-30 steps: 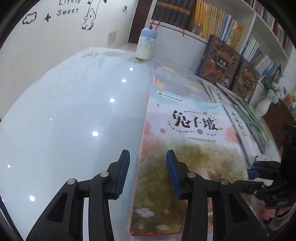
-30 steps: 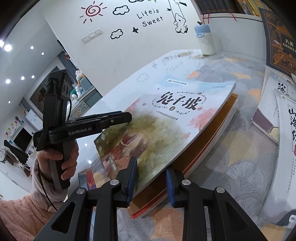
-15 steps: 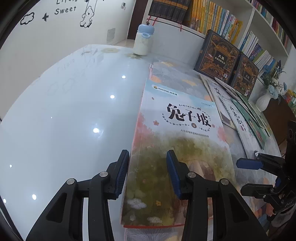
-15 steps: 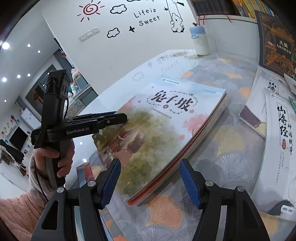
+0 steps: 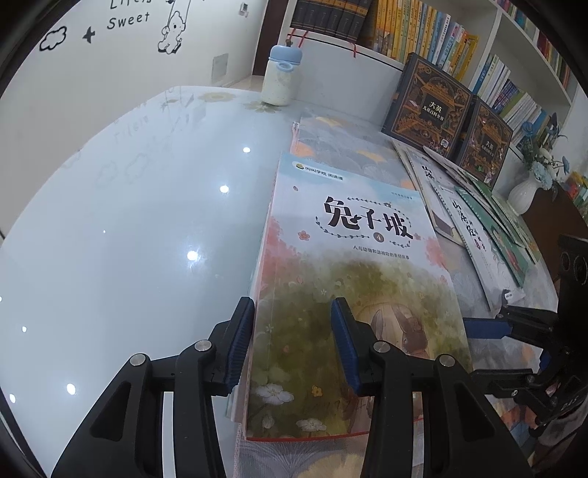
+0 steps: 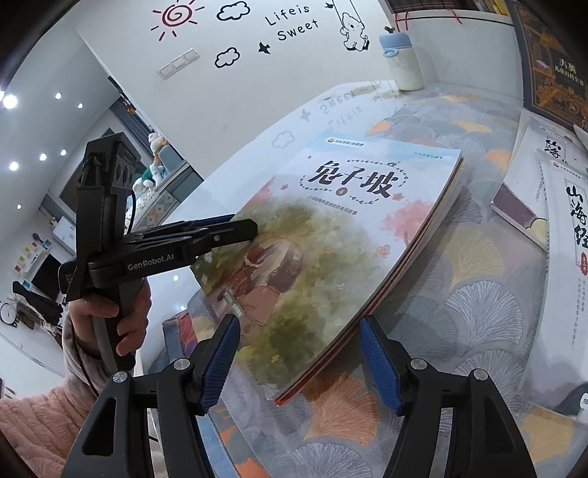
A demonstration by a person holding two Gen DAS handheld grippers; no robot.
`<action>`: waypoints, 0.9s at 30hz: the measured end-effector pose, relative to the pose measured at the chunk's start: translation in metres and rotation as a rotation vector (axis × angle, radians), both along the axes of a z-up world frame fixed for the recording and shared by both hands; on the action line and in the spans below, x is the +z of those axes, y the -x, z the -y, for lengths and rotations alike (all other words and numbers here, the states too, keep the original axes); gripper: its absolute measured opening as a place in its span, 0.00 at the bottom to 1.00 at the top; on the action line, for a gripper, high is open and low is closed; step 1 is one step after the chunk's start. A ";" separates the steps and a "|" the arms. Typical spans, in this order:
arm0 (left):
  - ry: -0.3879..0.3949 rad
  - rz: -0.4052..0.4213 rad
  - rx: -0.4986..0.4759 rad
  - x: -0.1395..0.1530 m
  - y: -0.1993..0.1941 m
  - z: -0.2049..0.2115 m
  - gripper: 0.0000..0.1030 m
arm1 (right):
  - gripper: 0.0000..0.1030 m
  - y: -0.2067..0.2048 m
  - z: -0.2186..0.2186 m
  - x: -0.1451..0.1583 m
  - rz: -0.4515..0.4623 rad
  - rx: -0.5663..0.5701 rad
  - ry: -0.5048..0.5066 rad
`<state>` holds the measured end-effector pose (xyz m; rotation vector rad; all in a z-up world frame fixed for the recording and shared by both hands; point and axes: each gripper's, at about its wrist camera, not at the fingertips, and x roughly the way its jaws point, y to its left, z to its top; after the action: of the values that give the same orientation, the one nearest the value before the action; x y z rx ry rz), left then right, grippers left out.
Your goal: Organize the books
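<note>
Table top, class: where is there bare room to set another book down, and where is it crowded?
Free: table left of the book stack, up to the bottle; patterned mat between the stack and the fanned books. Crowded: right side, below the boxed volumes.

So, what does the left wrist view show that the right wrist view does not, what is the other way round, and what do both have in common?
Only the left wrist view: the bookshelf full of upright books, and a white vase with blue flowers.

Only the right wrist view: a hand in a pink sleeve holding the left gripper by its handle, the sun sticker and the wall switches.

Both: the stack of books with the rabbit cover, the blue-lidded bottle, the patterned mat and the dark boxed books.
</note>
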<state>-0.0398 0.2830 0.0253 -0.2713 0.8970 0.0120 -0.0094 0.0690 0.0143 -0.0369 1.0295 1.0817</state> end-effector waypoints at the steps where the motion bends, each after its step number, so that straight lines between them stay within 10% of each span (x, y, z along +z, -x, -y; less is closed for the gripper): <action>1: 0.006 -0.003 0.001 0.000 -0.001 -0.001 0.39 | 0.64 0.001 0.000 0.001 0.007 0.002 0.004; 18: -0.045 0.034 0.026 0.025 -0.001 0.013 0.39 | 0.66 -0.001 0.014 0.008 0.019 0.014 -0.025; 27: -0.026 0.077 -0.088 0.053 -0.025 0.080 0.41 | 0.66 -0.029 0.109 0.025 0.040 -0.127 -0.056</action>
<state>-0.0144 0.2031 0.0779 -0.2066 0.8306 -0.0675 0.0198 -0.0399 0.0395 0.0513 0.9521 0.9897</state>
